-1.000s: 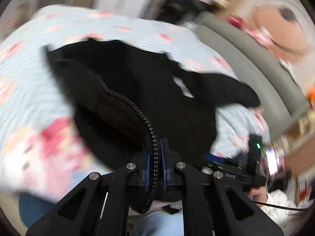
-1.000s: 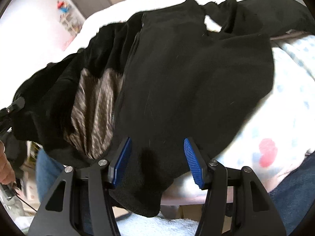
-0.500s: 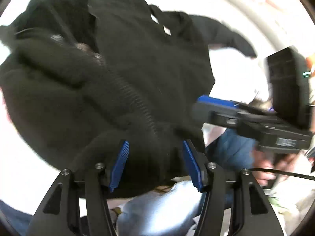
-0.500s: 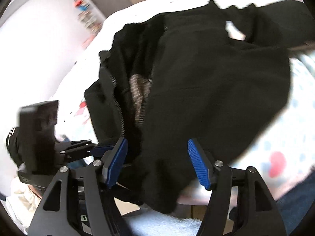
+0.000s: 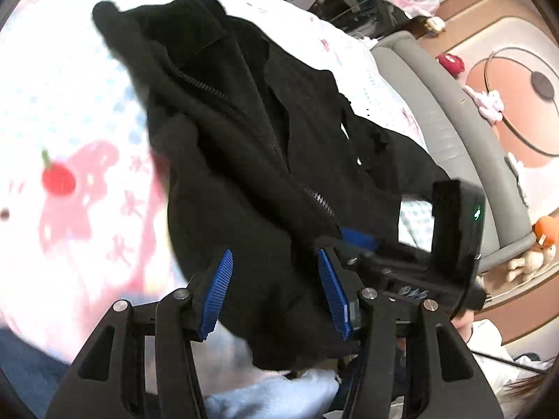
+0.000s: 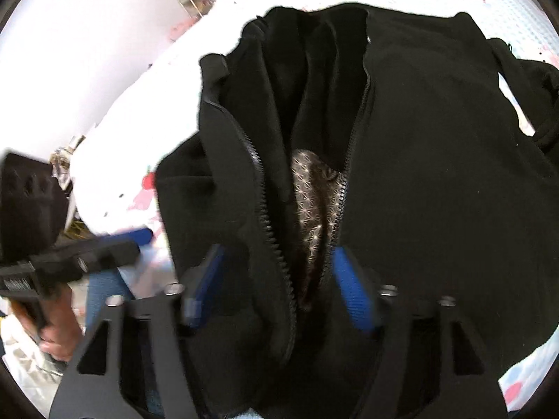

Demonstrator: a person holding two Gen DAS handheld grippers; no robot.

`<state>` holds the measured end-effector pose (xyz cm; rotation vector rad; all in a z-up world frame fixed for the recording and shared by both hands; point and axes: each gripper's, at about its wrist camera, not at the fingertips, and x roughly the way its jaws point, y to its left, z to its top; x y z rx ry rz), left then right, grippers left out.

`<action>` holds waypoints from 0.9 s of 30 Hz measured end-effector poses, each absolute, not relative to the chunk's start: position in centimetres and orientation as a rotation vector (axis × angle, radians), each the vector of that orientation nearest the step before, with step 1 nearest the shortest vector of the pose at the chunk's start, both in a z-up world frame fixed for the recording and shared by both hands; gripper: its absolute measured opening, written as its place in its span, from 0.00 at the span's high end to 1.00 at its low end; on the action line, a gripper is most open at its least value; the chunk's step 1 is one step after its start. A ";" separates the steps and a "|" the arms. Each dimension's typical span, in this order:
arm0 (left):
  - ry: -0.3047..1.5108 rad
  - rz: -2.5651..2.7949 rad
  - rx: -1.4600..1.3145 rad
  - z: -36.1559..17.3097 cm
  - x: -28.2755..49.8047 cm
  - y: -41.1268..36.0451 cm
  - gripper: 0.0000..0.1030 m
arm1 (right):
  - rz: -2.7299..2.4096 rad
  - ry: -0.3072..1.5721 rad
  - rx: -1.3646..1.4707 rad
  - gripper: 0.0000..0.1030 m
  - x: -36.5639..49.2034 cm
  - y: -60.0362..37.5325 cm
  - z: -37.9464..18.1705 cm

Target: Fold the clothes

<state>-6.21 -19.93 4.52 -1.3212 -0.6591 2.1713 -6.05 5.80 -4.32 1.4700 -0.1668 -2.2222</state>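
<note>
One black fleece zip-up jacket [image 5: 251,160] lies spread on the bed, on a white quilt printed with pink flowers and pale blue dots [image 5: 80,160]. The jacket's near hem hangs over the quilt's front edge. Its front stands unzipped, and the two rows of black zipper teeth [image 6: 276,248] part to show a brown lining with a pale star pattern [image 6: 312,202]. The collar end points away towards the far side of the bed.

Two handheld grippers work at the near hem. The left gripper [image 5: 276,291] hangs over the hem with its two blue ribbed pads [image 5: 218,289] standing apart; black cloth lies between them, but the pads do not press on it. Its jaws have just been closing a little and are plainly still parted. The right gripper [image 6: 276,288] sits astride the open zipper, one blue pad on each side of the two zipper rows, with fleece and a strip of lining in the gap. Its jaws have just been closing, yet the pads are blurred and I see no pinch on the cloth; they stand apart.

Each gripper shows in the other's camera, just beside the jacket's hem, and a hand [image 6: 57,331] grips the left one's handle.

Past the bed's right side runs one grey padded rail [image 5: 450,132], and beyond it a round peach-coloured rug [image 5: 517,104] with a few soft toys around it.
</note>
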 end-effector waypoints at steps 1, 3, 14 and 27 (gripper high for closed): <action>-0.660 2.158 -1.292 4.6 -6.3 -19.3 0.49 | -2.224 -0.176 1.474 0.73 -6.0 5.9 -4.7; -0.630 2.111 -1.258 4.5 -6.6 -17.2 0.49 | -2.251 -0.190 1.483 0.78 -5.7 6.4 -5.3; -0.473 2.031 -1.569 -1.9 -4.7 -10.2 0.52 | -2.266 -0.267 1.500 0.74 -3.0 9.2 -6.9; -0.493 2.026 -1.605 -2.6 -3.8 -11.1 0.50 | -2.277 -0.234 1.498 0.70 -2.1 8.7 -7.3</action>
